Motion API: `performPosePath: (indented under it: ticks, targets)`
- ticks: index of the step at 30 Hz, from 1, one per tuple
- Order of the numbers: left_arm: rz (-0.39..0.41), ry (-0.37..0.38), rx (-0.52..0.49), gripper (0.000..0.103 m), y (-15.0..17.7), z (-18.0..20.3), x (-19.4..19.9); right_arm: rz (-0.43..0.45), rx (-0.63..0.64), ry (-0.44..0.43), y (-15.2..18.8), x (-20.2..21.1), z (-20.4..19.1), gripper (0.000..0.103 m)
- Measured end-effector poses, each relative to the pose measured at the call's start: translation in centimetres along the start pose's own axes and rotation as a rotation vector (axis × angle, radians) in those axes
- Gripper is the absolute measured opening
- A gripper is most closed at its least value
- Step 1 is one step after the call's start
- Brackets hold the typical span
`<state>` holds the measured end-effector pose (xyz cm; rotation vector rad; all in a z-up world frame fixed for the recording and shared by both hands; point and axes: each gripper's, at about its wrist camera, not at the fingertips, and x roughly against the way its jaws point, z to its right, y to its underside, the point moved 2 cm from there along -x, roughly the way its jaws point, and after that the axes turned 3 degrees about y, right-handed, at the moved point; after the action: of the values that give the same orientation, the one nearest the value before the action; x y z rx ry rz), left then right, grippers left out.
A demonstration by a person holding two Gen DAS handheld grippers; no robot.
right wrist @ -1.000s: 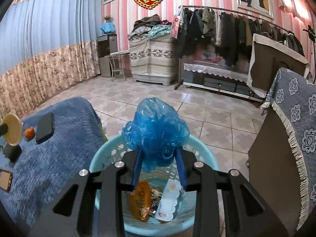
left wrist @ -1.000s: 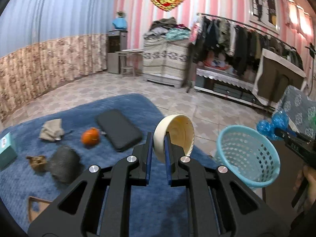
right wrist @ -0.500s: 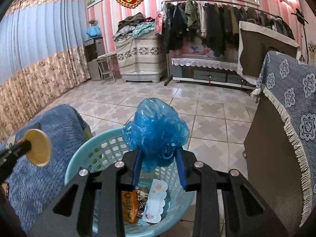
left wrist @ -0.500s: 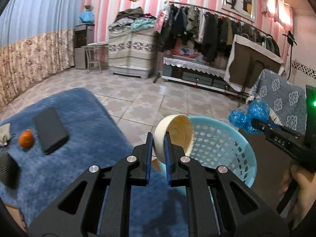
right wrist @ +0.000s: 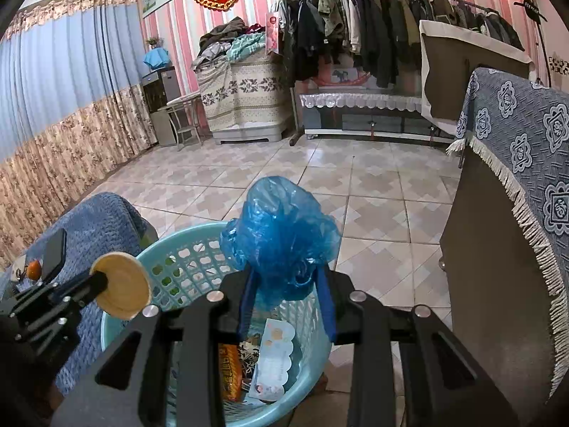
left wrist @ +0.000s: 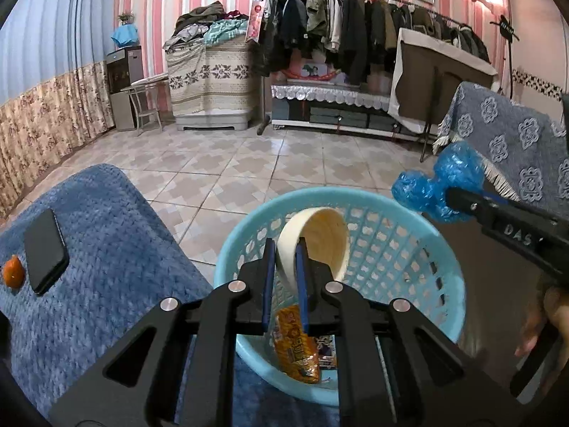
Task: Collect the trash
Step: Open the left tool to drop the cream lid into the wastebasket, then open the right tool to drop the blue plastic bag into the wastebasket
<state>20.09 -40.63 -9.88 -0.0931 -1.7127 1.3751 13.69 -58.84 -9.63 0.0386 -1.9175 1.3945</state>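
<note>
My left gripper (left wrist: 285, 245) is shut on the rim of a cream paper bowl (left wrist: 314, 245), held on edge over the mouth of the light blue basket (left wrist: 441, 267). In the right wrist view the same bowl (right wrist: 121, 286) hangs at the basket's (right wrist: 199, 231) left rim. My right gripper (right wrist: 286, 277) is shut on a crumpled blue plastic bag (right wrist: 281, 235) above the basket's right side; that bag (left wrist: 437, 188) shows at the right of the left wrist view. Inside the basket lie an orange snack wrapper (left wrist: 295, 348) and a pale card (right wrist: 275, 359).
A blue blanket (left wrist: 99, 274) covers the surface left of the basket, carrying a black phone-like slab (left wrist: 44, 251) and an orange fruit (left wrist: 12, 275). A dark cabinet with a patterned blue cloth (right wrist: 526, 163) stands at the right. Tiled floor (right wrist: 355, 185) and a clothes rack (right wrist: 373, 35) lie beyond.
The left gripper has carried the bowl rightward from above the blanket to over the basket and lower. The right gripper with the blue bag has drifted slightly over the basket.
</note>
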Motion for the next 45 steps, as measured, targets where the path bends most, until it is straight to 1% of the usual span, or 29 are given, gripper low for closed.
performPosePath:
  ticks: [2, 3, 4, 5, 6, 7, 8, 10, 13, 14, 16, 22, 26, 28, 30, 31, 34, 37, 38, 39, 43, 45]
  targets:
    - [0.004, -0.025, 0.009, 0.026, -0.1, -0.2, 0.0, -0.001, 0.002, -0.002, 0.0, -0.1, 0.1, 0.031]
    - [0.009, -0.038, 0.019, 0.043, -0.1, -0.4, 0.1, -0.003, 0.002, -0.004, -0.1, -0.2, 0.2, 0.032]
    - [0.019, -0.055, 0.030, 0.058, -0.2, -0.7, 0.3, -0.005, 0.002, -0.004, 0.0, -0.3, 0.2, 0.032]
    - [0.036, -0.079, 0.045, 0.063, -0.3, -1.1, 0.7, -0.009, 0.003, -0.002, 0.0, -0.4, 0.1, 0.032]
    - [0.049, -0.091, 0.055, 0.069, -0.4, -1.3, 1.0, -0.009, 0.005, -0.001, 0.1, -0.3, 0.2, 0.032]
    - [0.058, -0.096, 0.063, 0.073, -0.5, -1.6, 1.3, -0.010, 0.006, 0.000, 0.1, -0.4, 0.1, 0.032]
    - [0.069, -0.102, 0.074, 0.075, -0.6, -1.9, 1.6, -0.010, 0.007, 0.000, 0.1, -0.4, 0.0, 0.032]
    - [0.084, -0.115, 0.088, 0.083, -0.7, -2.4, 2.2, -0.008, 0.010, -0.002, 0.1, -0.3, -0.4, 0.032]
    - [0.115, -0.154, 0.089, 0.089, -0.9, -2.7, 2.9, -0.004, 0.024, -0.008, 0.1, -0.4, -1.4, 0.032]
    - [0.126, -0.179, 0.083, 0.090, -0.9, -2.8, 3.1, -0.006, 0.030, -0.010, 0.2, -0.5, -1.6, 0.032]
    - [0.136, -0.197, 0.079, 0.093, -1.2, -2.9, 3.4, -0.010, 0.043, -0.013, 0.3, -0.7, -2.2, 0.032]
    - [0.157, -0.221, 0.097, 0.096, -1.4, -4.2, 4.6, -0.012, 0.066, -0.030, 0.4, -0.9, -3.4, 0.033]
    - [0.159, -0.225, 0.134, 0.096, -1.7, -5.6, 5.3, -0.016, 0.078, -0.037, 0.4, -1.1, -4.0, 0.034]
    - [0.158, -0.223, 0.152, 0.096, -1.8, -6.2, 5.6, -0.028, 0.083, -0.035, 0.4, -1.3, -4.3, 0.042]
    - [0.162, -0.227, 0.167, 0.096, -1.9, -7.1, 6.1, -0.031, 0.078, -0.040, 0.4, -1.4, -4.4, 0.058]
    - [0.163, -0.236, 0.167, 0.096, -1.9, -7.5, 6.3, -0.031, 0.075, -0.044, 0.4, -1.4, -4.4, 0.063]
    - [0.163, -0.262, 0.169, 0.097, -1.5, -8.5, 6.9, -0.026, 0.079, -0.047, 0.4, -1.2, -4.5, 0.070]
    - [0.165, -0.282, 0.189, 0.097, -1.2, -10.0, 7.6, -0.013, 0.080, -0.041, 0.2, -0.9, -4.9, 0.084]
    - [0.164, -0.289, 0.197, 0.097, -1.1, -10.6, 7.9, -0.008, 0.083, -0.032, 0.2, -0.8, -5.1, 0.086]
    - [0.164, -0.295, 0.202, 0.097, -1.0, -11.0, 8.1, -0.005, 0.088, -0.019, 0.1, -0.8, -5.3, 0.091]
    - [0.165, -0.329, 0.221, 0.098, -0.6, -13.1, 9.4, 0.004, 0.116, 0.025, 0.0, -0.6, -6.7, 0.097]
    - [0.168, -0.347, 0.234, 0.098, -0.3, -14.5, 10.3, 0.013, 0.132, 0.036, 0.0, -0.4, -7.5, 0.098]
